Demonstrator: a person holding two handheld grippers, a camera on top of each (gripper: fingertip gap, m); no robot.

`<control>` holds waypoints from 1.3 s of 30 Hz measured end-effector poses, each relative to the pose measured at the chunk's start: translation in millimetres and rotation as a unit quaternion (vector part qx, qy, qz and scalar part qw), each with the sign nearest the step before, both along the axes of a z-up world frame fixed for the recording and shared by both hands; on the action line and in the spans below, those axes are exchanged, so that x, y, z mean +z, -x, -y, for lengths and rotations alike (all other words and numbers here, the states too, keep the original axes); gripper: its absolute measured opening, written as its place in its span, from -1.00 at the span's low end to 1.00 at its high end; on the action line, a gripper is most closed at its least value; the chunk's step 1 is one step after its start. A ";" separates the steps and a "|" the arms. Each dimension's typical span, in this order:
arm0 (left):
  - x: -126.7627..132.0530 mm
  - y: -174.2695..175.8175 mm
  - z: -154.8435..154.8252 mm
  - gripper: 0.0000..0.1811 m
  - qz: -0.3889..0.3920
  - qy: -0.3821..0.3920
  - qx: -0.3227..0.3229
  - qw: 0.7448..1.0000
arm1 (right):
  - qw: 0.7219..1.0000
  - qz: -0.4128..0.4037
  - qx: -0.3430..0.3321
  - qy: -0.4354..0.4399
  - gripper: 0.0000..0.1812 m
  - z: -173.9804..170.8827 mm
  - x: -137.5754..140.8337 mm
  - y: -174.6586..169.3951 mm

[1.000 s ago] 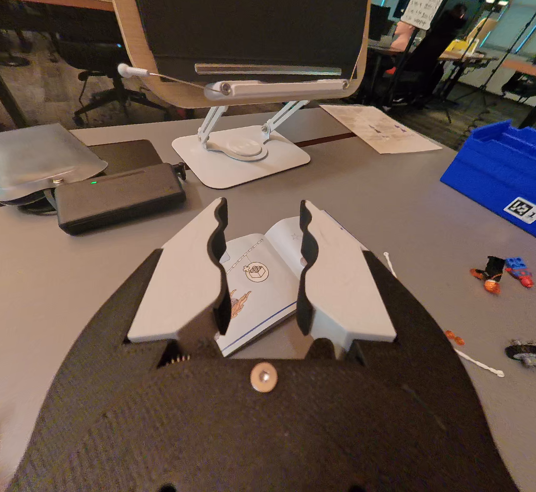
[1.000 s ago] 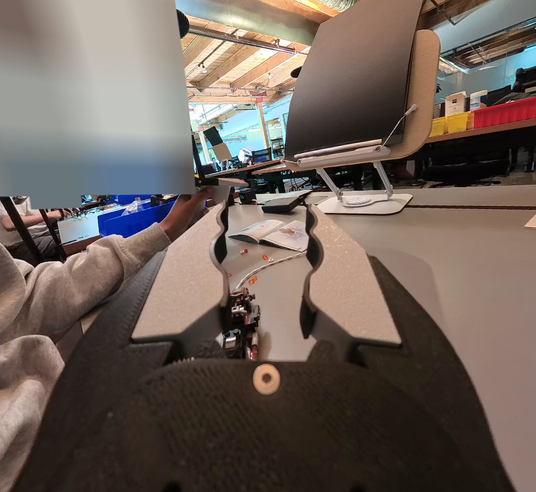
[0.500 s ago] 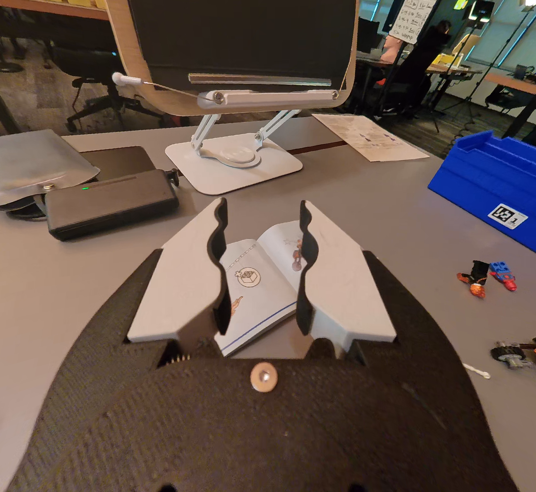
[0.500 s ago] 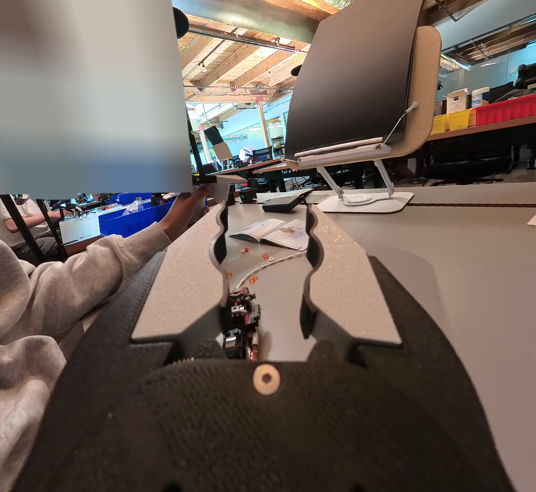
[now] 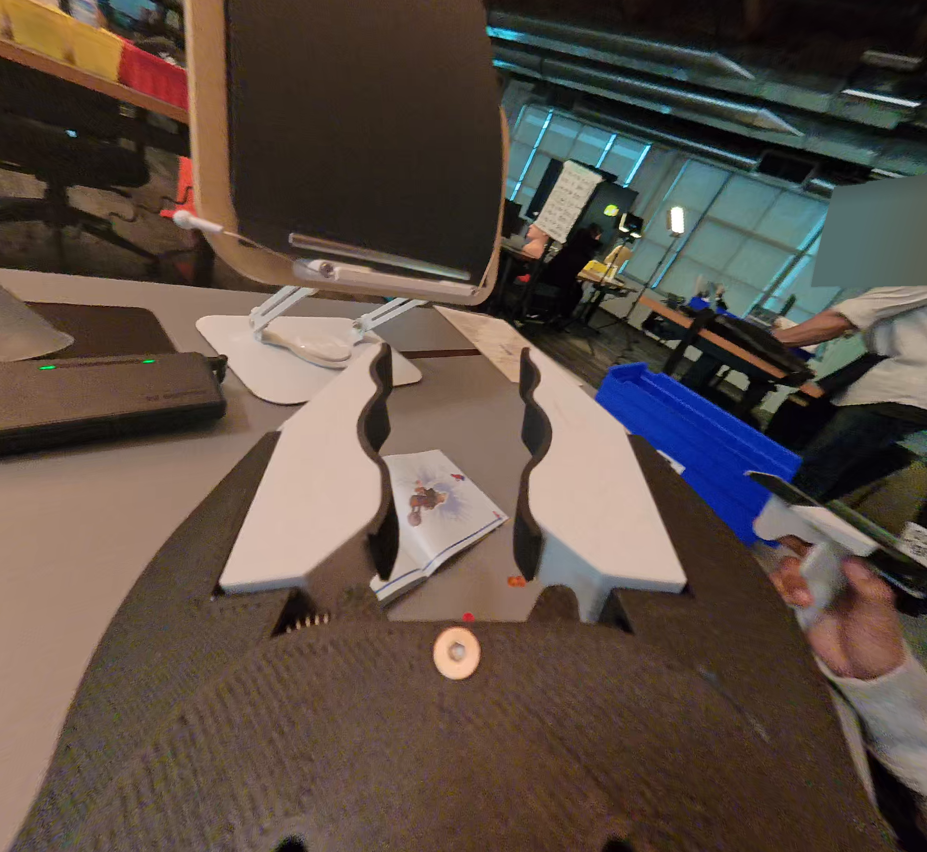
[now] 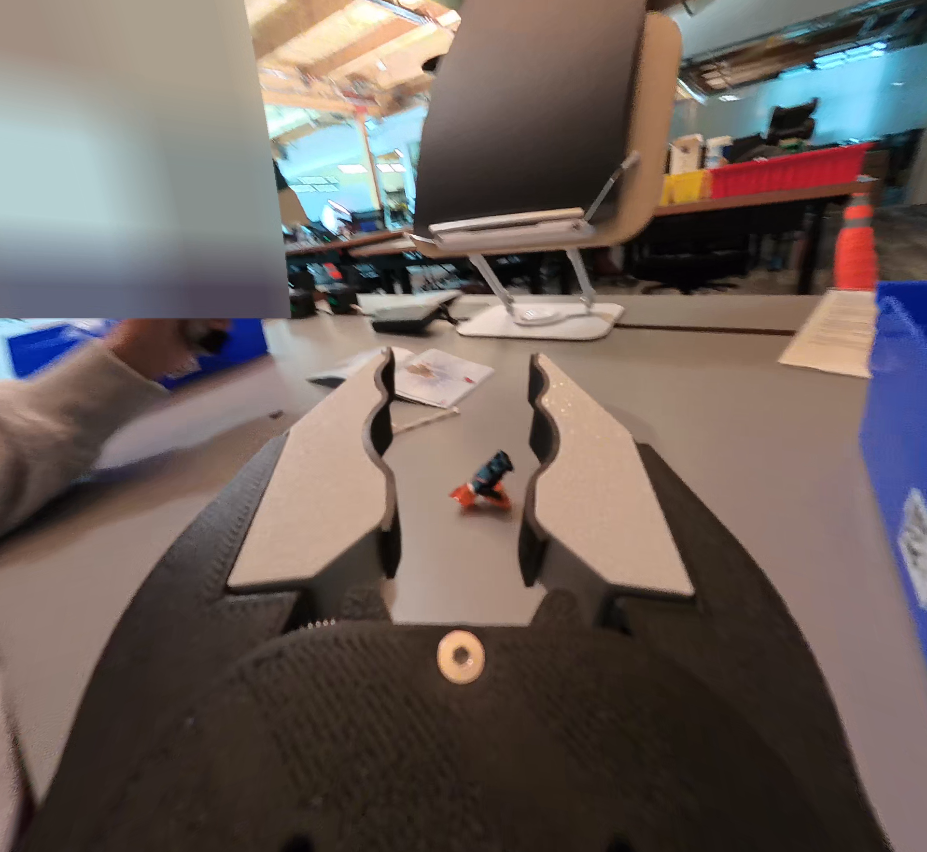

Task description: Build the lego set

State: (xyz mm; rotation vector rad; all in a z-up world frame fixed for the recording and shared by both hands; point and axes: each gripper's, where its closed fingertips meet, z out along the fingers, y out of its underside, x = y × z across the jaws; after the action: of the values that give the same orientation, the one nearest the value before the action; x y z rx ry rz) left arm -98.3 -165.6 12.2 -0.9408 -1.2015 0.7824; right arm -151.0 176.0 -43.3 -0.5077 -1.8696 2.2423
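Two grippers are held wide open and empty, the left gripper (image 5: 454, 456) over the booklet (image 5: 441, 507) mid-frame, the right gripper (image 6: 459, 456) around a small lego piece (image 6: 484, 481) at center, which could be knocked away if closed crookedly.

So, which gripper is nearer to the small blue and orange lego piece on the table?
Right. The right gripper hangs open just above the lego piece, which shows between its fingers. The left gripper is off over the open booklet, with that piece out of its view.
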 end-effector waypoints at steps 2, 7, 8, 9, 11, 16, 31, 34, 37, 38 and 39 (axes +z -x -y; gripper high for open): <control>11.4 -9.7 -3.7 -0.46 -0.016 -0.004 -0.015 1.000 | 1.000 -0.001 -0.019 -0.024 -0.44 1.7 -6.4 5.6; 32.0 -29.8 5.9 -0.46 -0.041 -0.001 0.003 0.999 | 0.996 -0.019 -0.062 -0.069 -0.45 4.6 -14.1 16.6; 30.2 -30.6 10.6 -0.46 -0.037 -0.001 0.011 0.999 | 0.995 -0.022 -0.066 -0.078 -0.45 6.3 -15.9 18.0; 27.6 -31.1 14.8 -0.46 -0.032 -0.005 0.014 0.999 | 0.993 -0.025 -0.070 -0.087 -0.45 8.1 -17.7 19.4; 23.9 -32.4 21.0 -0.46 -0.028 -0.025 0.009 0.999 | 0.991 -0.032 -0.078 -0.104 -0.46 11.7 -20.9 22.7; 9.3 -33.2 42.2 -0.46 -0.035 -0.057 0.025 0.997 | 0.985 -0.040 -0.089 -0.140 -0.48 19.8 -28.6 31.1; -27.4 -18.6 42.9 -0.47 0.026 -0.078 -0.009 0.997 | 0.982 -0.030 -0.101 -0.156 -0.49 22.2 -33.1 44.5; -28.4 -17.7 40.9 -0.46 0.027 -0.086 -0.017 0.996 | 0.982 -0.030 -0.103 -0.156 -0.50 21.9 -32.9 45.0; -29.5 -17.2 41.1 -0.46 0.029 -0.087 -0.017 0.996 | 0.982 -0.030 -0.103 -0.156 -0.49 21.8 -32.9 45.4; -30.0 -17.0 40.8 -0.47 0.030 -0.089 -0.019 0.995 | 0.982 -0.030 -0.103 -0.157 -0.49 21.8 -33.1 45.6; -30.1 -16.9 40.1 -0.47 0.030 -0.092 -0.022 0.995 | 0.982 -0.030 -0.104 -0.157 -0.49 21.8 -33.0 45.8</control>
State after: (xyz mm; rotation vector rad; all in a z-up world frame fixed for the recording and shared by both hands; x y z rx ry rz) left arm -81.4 -205.7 -17.8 -0.8404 -1.2781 0.6016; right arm -196.8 154.2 -76.3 -0.5459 -1.9861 1.7700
